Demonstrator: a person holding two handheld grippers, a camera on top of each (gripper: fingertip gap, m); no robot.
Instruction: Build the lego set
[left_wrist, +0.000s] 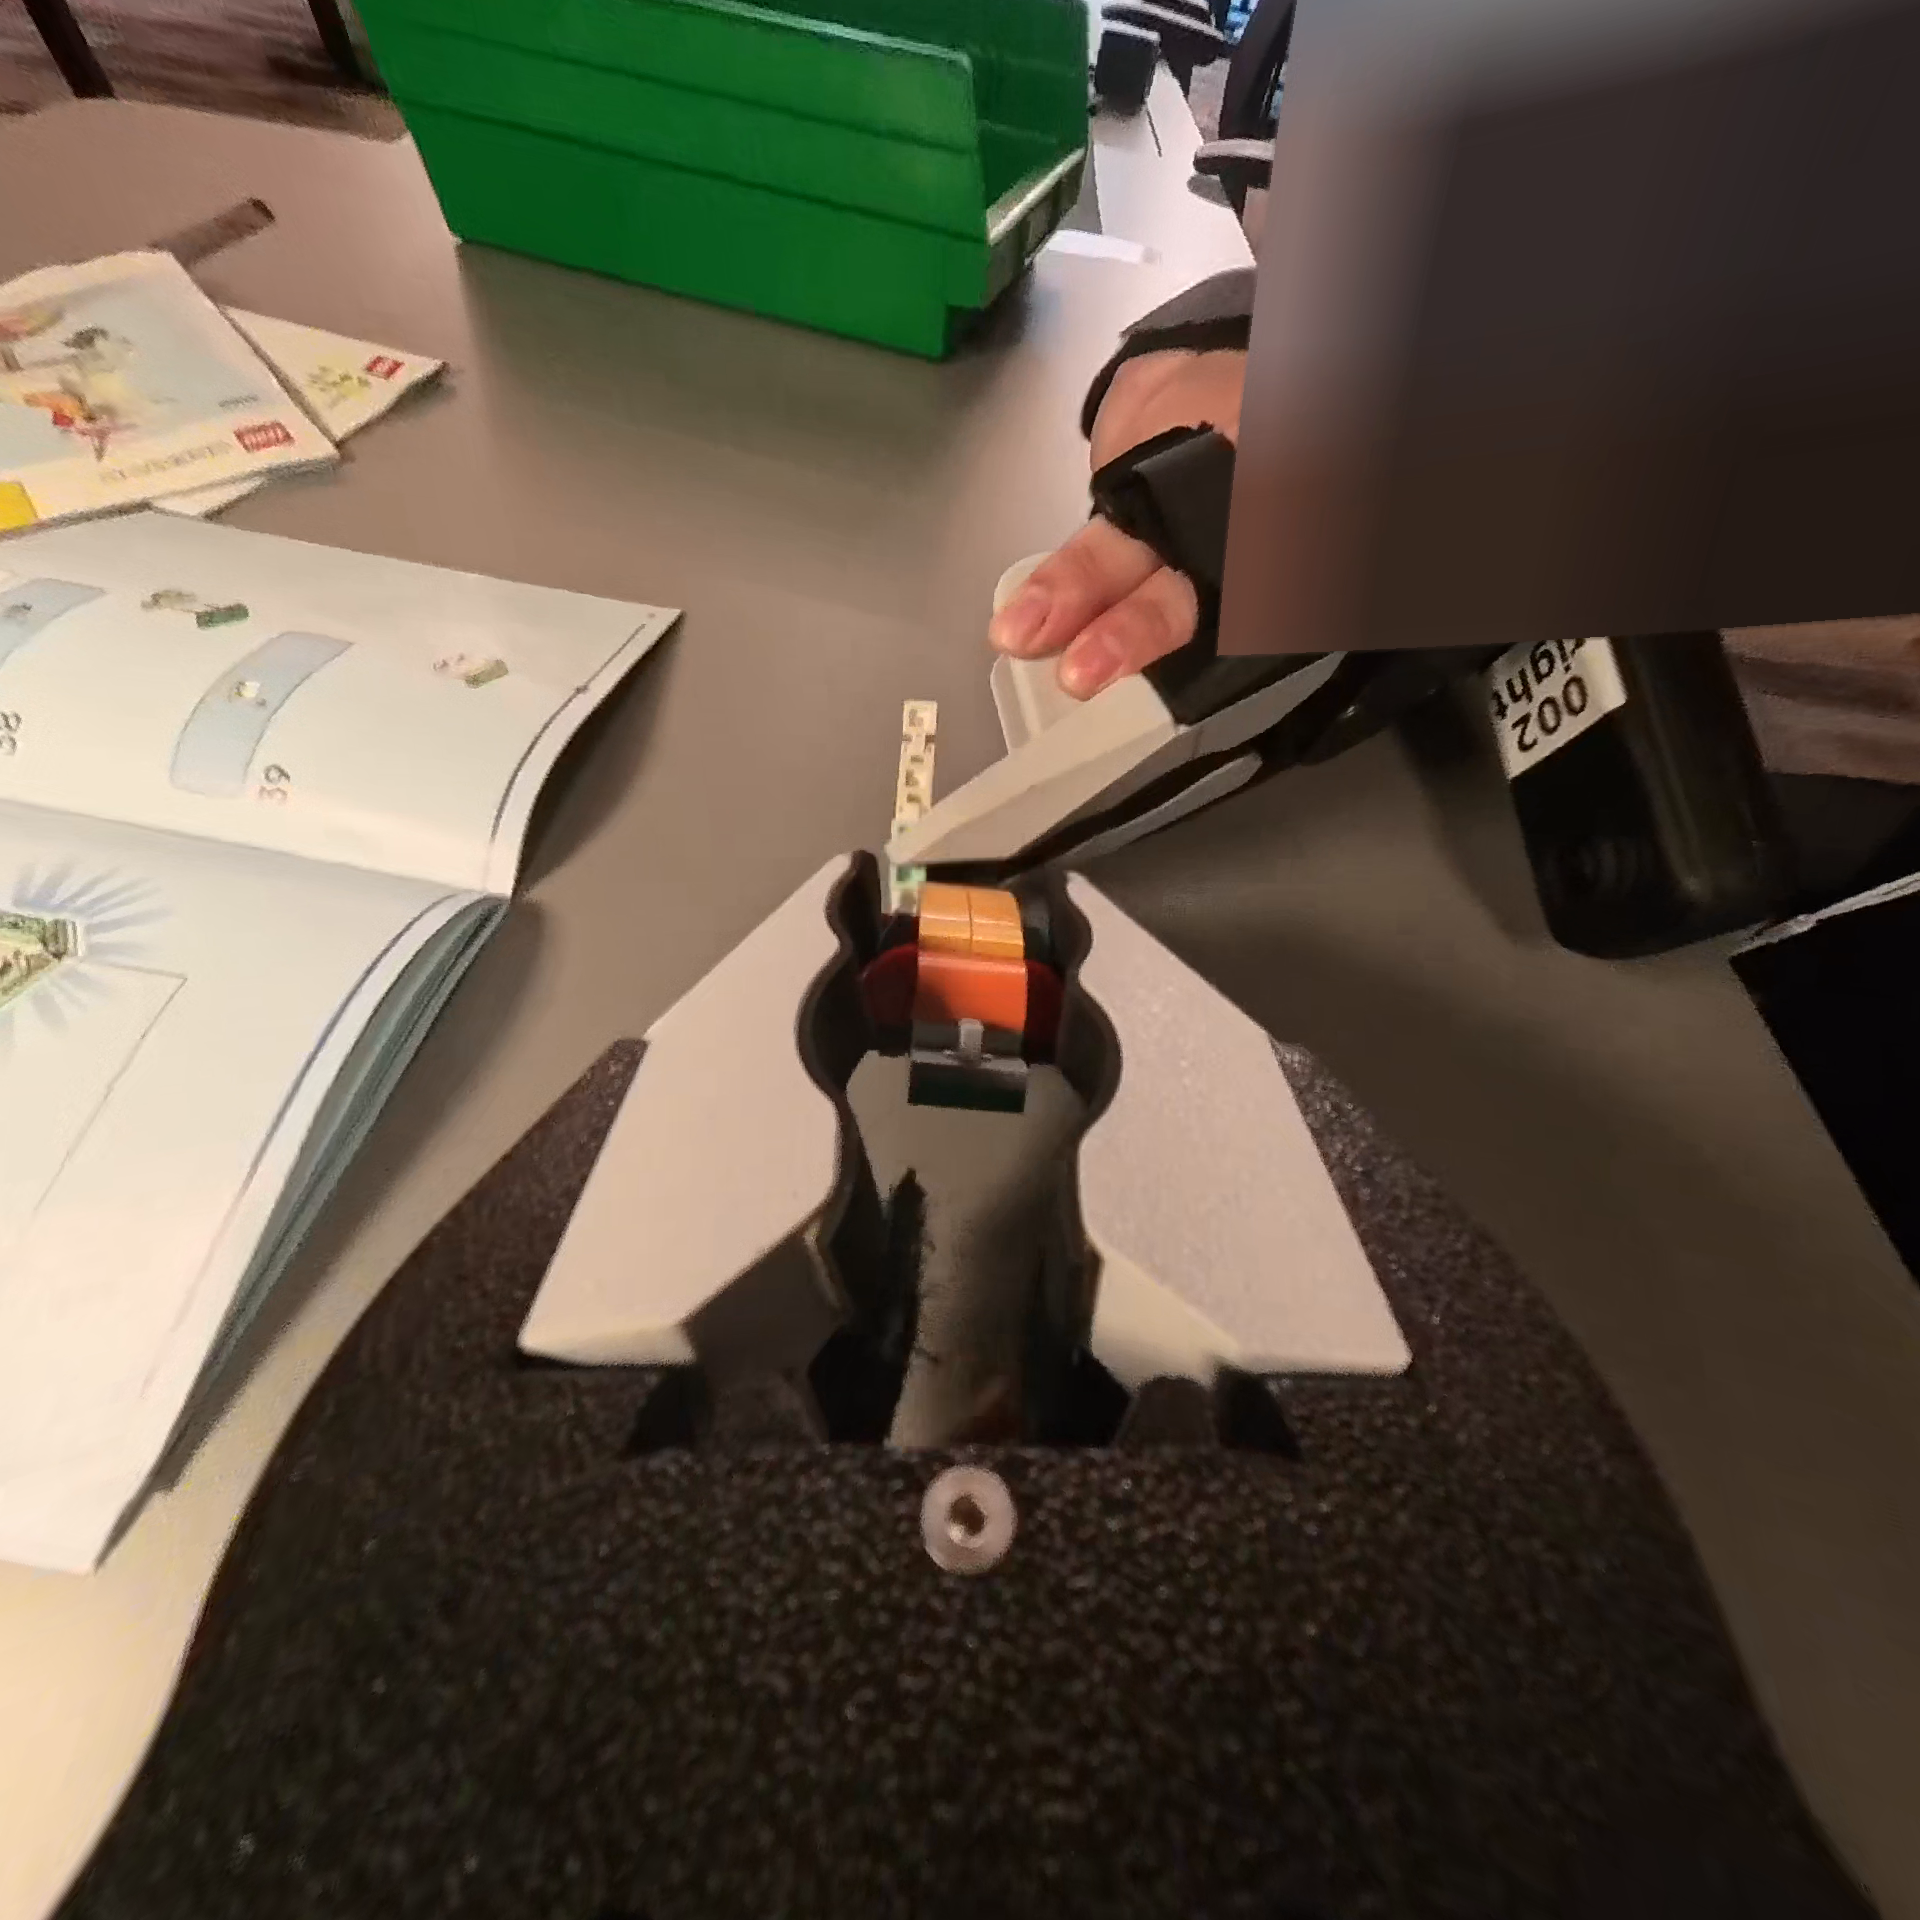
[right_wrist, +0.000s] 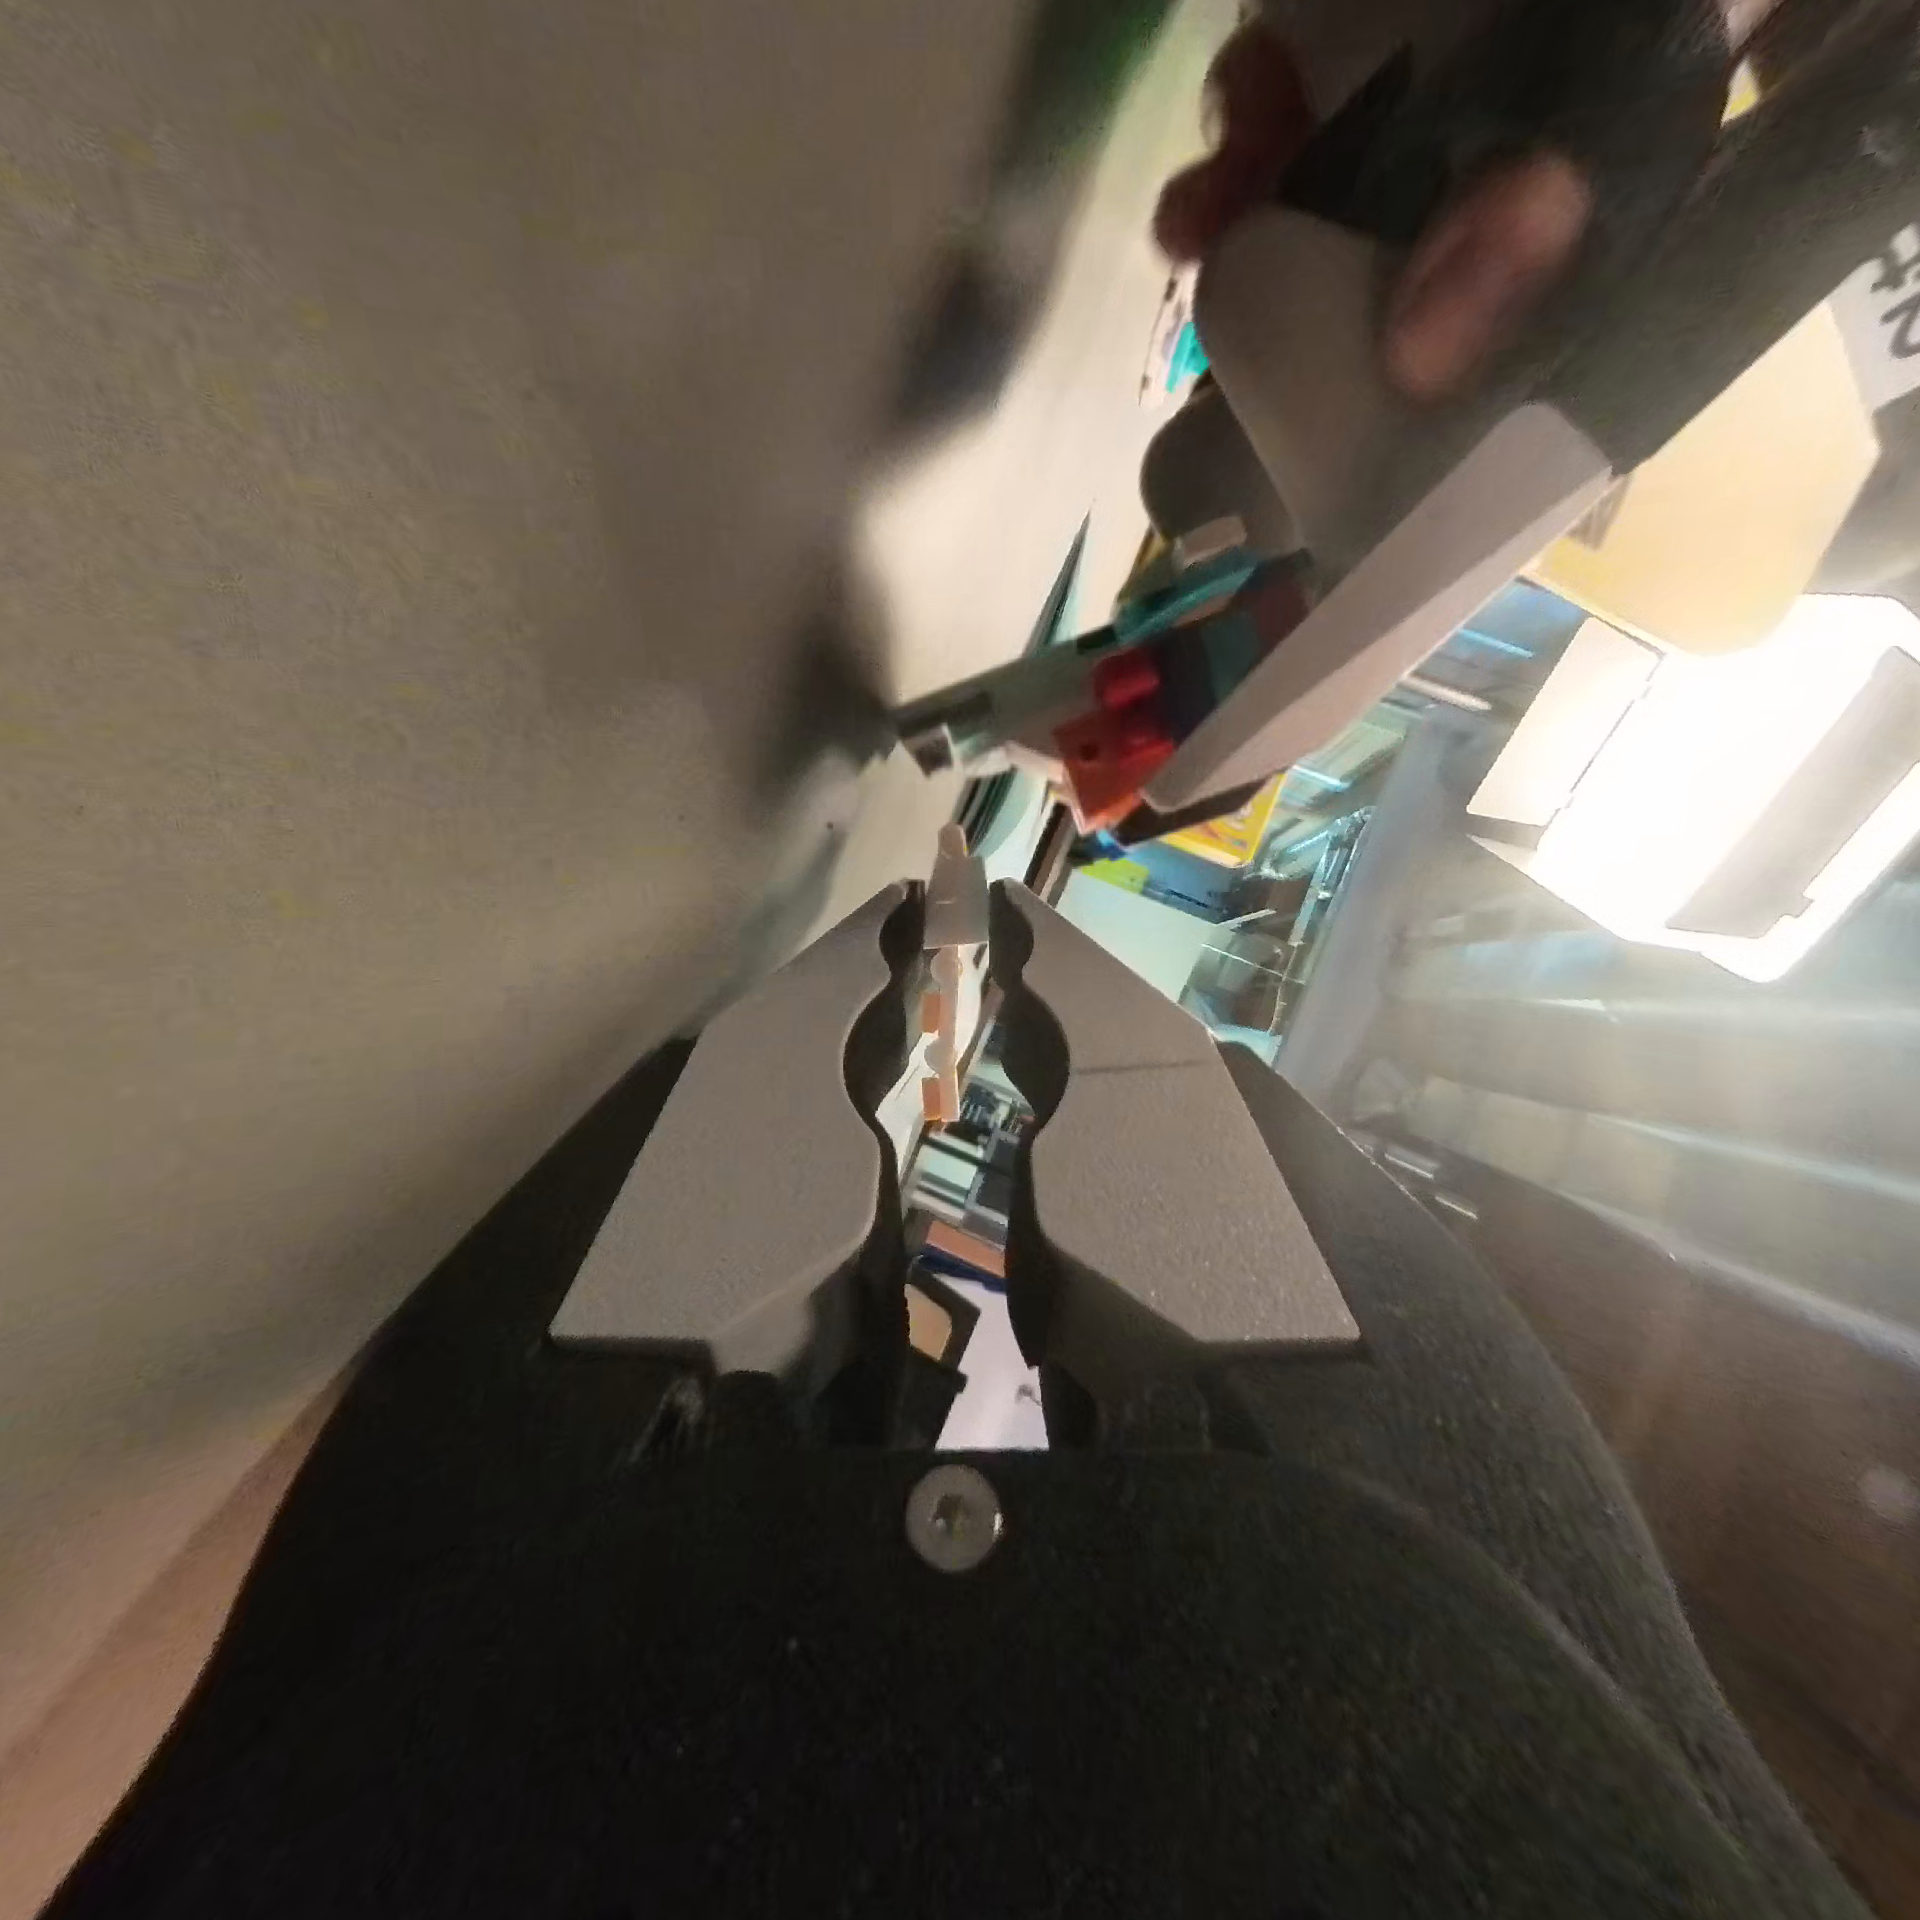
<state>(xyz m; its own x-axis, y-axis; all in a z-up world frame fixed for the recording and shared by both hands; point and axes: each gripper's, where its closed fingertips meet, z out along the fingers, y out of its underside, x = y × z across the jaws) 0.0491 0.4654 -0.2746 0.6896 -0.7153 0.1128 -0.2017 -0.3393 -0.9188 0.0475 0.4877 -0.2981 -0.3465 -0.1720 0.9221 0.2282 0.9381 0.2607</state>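
My left gripper (left_wrist: 961, 883) is shut on a small lego assembly (left_wrist: 966, 977) of orange, red and dark bricks, held above the table. In the right wrist view the assembly (right_wrist: 1112, 717) shows red and teal bricks beside a left finger (right_wrist: 1403, 623). My right gripper (right_wrist: 956, 920) is shut on a thin pale lego piece (right_wrist: 954, 888) with small orange parts. Its tip is close below the assembly. In the left wrist view the right gripper's fingers (left_wrist: 1039, 800) come in from the right and meet the assembly's far top edge. The pale strip (left_wrist: 916, 758) sticks up past them.
An open instruction booklet (left_wrist: 260, 883) lies on the grey table (left_wrist: 727, 468) to the left, with smaller booklets (left_wrist: 156, 395) behind it. Stacked green bins (left_wrist: 727, 177) stand at the back. A person's hand (left_wrist: 1091, 613) holds the right gripper.
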